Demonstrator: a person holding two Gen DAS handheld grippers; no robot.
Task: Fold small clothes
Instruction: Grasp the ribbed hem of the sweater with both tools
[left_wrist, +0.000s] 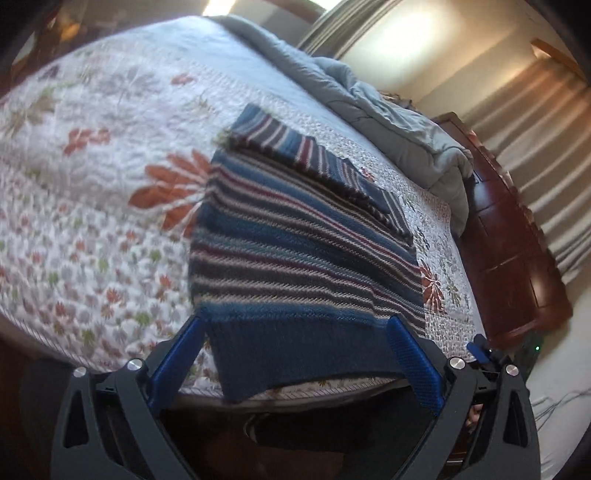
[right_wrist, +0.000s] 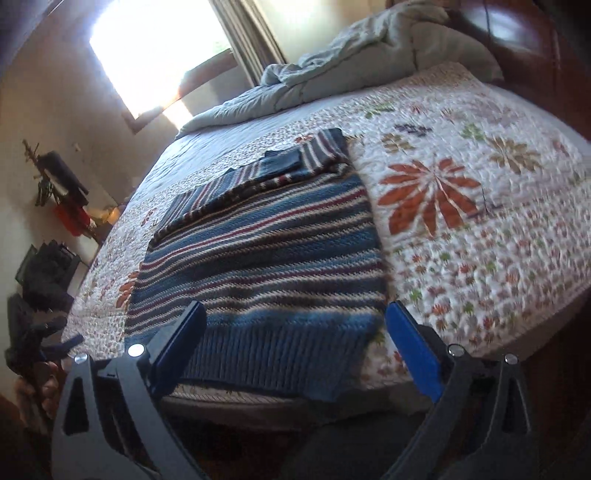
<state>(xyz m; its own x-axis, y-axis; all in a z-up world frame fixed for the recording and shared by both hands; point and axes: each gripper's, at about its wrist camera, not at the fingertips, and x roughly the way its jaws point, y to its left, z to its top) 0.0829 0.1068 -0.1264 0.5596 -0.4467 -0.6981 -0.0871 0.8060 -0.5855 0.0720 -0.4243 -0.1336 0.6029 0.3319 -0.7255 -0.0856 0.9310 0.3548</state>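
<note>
A striped knitted sweater (left_wrist: 295, 236) in blue, maroon, cream and dark bands lies flat on a bed covered by a white quilt (left_wrist: 92, 192) printed with orange and green leaf shapes. Seen from the left gripper (left_wrist: 299, 332), the sweater stretches straight ahead and away from the fingers, with its plain dark blue ribbed hem (left_wrist: 295, 354) nearest, hanging just over the near edge of the bed between the two blue finger pads (left_wrist: 413, 362). The left gripper's fingers are spread wide apart, one on each side of the hem, and pinch nothing. A sleeve (left_wrist: 314, 158) lies folded across the far part of the sweater, beyond the fingers. Farther off and to the right sits a rumpled grey-blue comforter (left_wrist: 388, 122), with a dark red wooden bed frame (left_wrist: 517, 251) beyond it and pale curtains (left_wrist: 546, 140) at the far right. Seen from the right gripper (right_wrist: 295, 321), the same sweater (right_wrist: 266, 243) lies directly ahead, its hem (right_wrist: 273, 354) between the fingers. The right gripper's fingers are also spread wide, holding nothing, with the right pad (right_wrist: 413, 354) over the quilt (right_wrist: 480, 229) just beside the sweater's edge. A bright window (right_wrist: 155, 48) glows far ahead to the left, and the comforter (right_wrist: 351, 55) is heaped at the far end.
</note>
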